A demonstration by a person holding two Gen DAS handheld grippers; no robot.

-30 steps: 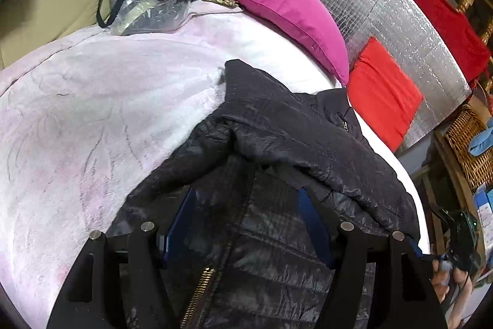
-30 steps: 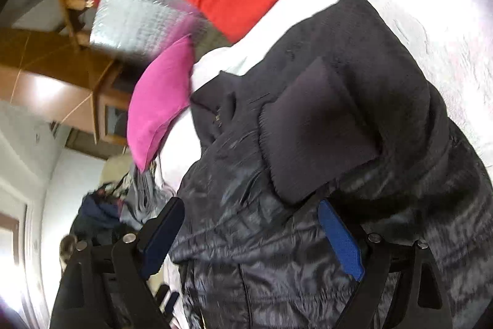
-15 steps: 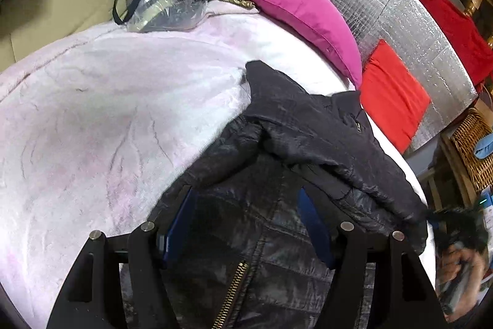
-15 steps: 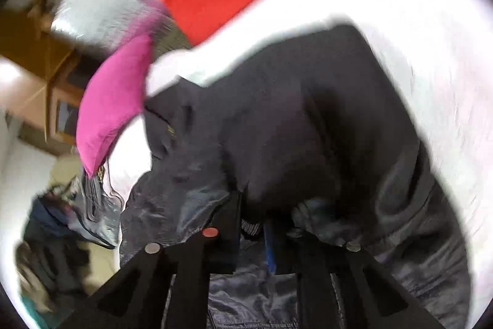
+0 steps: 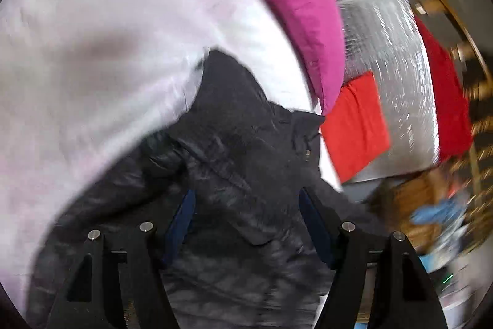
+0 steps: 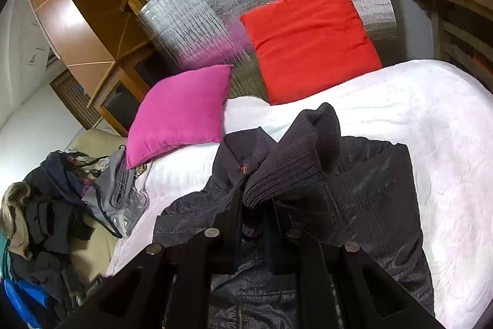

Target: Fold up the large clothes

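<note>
Sleeve cuff pinched for the fold

The right gripper [image 6: 254, 224] is closed on the knit cuff [image 6: 295, 162] of the jacket [image 5: 240, 150], probably to carry the sleeve; the left gripper [image 5: 246, 224], lower centre, stands open and empty.

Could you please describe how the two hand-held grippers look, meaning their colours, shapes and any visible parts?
Both are built alike. The left hand-held gripper has two matte black fingers with triangular cut-outs, round silver bolt heads on top, and flat blue pads on the inner faces. The right hand-held gripper shows the same black frame and silver bolts; only a thin strip of its blue pads shows. No cables, markings or sleeves are visible.
</note>
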